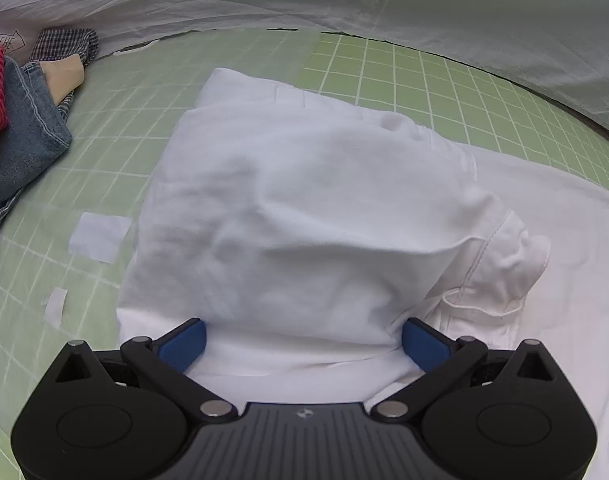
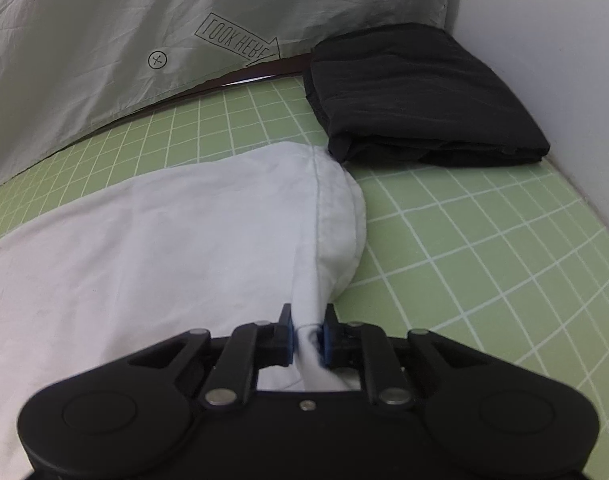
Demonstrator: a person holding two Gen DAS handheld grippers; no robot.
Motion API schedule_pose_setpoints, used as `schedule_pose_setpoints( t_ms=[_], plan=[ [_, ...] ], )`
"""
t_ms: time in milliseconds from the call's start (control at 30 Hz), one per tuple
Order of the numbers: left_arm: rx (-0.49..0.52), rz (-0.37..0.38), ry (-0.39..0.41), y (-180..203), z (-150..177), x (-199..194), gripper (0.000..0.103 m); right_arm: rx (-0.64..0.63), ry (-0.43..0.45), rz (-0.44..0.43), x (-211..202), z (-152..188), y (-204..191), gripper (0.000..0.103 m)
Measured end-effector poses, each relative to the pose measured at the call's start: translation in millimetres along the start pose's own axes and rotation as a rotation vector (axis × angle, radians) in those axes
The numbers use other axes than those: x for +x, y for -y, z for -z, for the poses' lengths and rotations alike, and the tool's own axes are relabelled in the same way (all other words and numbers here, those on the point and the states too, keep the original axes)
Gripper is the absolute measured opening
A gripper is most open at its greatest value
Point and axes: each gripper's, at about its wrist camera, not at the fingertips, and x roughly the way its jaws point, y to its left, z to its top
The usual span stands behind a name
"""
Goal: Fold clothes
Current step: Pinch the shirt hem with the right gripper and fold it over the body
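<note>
— Where was the right gripper (image 2: 308,334) at that moment?

— Clamped down on cloth. Its blue pads (image 2: 290,336) were pressed close together with a bunched fold of the white garment (image 2: 164,248) pinched between them, right by the hemmed edge. The fabric ran up from the pinch in a tight ridge, then spread out over the green grid mat (image 2: 484,248).

— And beyond that?

— A folded black garment (image 2: 420,108) sat at the far end of the mat against the white wall (image 2: 544,40), its near corner just beside the white hem. Behind the mat hung a creased grey sheet (image 2: 104,40) printed with an arrow.

— What about the left gripper (image 1: 304,344)?

— Spread wide. Its blue pads (image 1: 182,344) stood well apart, one on each side of a raised hump of the white garment (image 1: 304,208), and neither looked to be squeezing it. The cloth passed between them and lay in folded layers on the mat (image 1: 404,80), with a stitched cuff or hem crumpled on the right.

— Anything else on the mat?

— A pile of clothes (image 1: 24,128) lay at the far left: denim, a red checked piece, a dark checked one. Two pale patches (image 1: 100,236), perhaps tape, lay on the mat near the garment's left edge.
</note>
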Motion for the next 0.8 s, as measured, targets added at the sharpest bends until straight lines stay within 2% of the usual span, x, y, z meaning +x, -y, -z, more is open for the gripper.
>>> schedule_pose_setpoints(
  t_ms=[100,200,333,400,533,567,600,633,700,733,800],
  plan=[
    [0.001,0.024,0.013,-5.1,-4.8,-10.4,0.101,-0.097,0.061,0.044,-27.0,-10.0,-28.9,0.013],
    [0.004,0.053,0.062,-14.4,-8.8,-29.4,0.101,-0.108,0.12,0.032,-56.5,-18.6,-60.3,0.013],
    [0.025,0.079,0.094,-27.4,-11.3,-45.4,0.102,-0.137,0.154,-0.015,-78.5,-11.6,-124.4,0.013],
    [0.039,0.086,0.085,-33.3,-7.7,-45.0,0.102,-0.152,0.136,-0.034,-76.3,3.0,-161.1,0.013],
    [0.087,0.111,0.05,-42.8,6.2,-39.4,0.102,-0.175,0.037,-0.067,-54.5,46.0,-225.3,0.016],
    [0.102,0.117,0.041,-44.8,9.9,-37.9,0.102,-0.187,0.017,-0.058,-48.9,58.4,-238.7,0.023],
    [0.115,0.124,0.038,-46.2,11.5,-37.4,0.102,-0.198,-0.003,-0.049,-43.3,70.8,-252.0,0.024],
    [0.126,0.131,0.038,-47.4,12.1,-37.6,0.102,-0.233,-0.01,-0.035,-44.6,75.4,-260.5,0.028],
    [0.144,0.139,0.047,-48.7,12.7,-38.1,0.102,-0.243,0.009,-0.064,-56.5,70.9,-260.6,0.038],
    [0.145,0.142,0.047,-48.7,12.8,-37.4,0.102,-0.209,0.027,-0.09,-65.0,66.4,-254.4,0.043],
    [0.142,0.147,0.044,-48.7,13.4,-36.4,0.102,-0.134,0.076,-0.127,-83.9,56.0,-239.1,0.046]
  ],
)
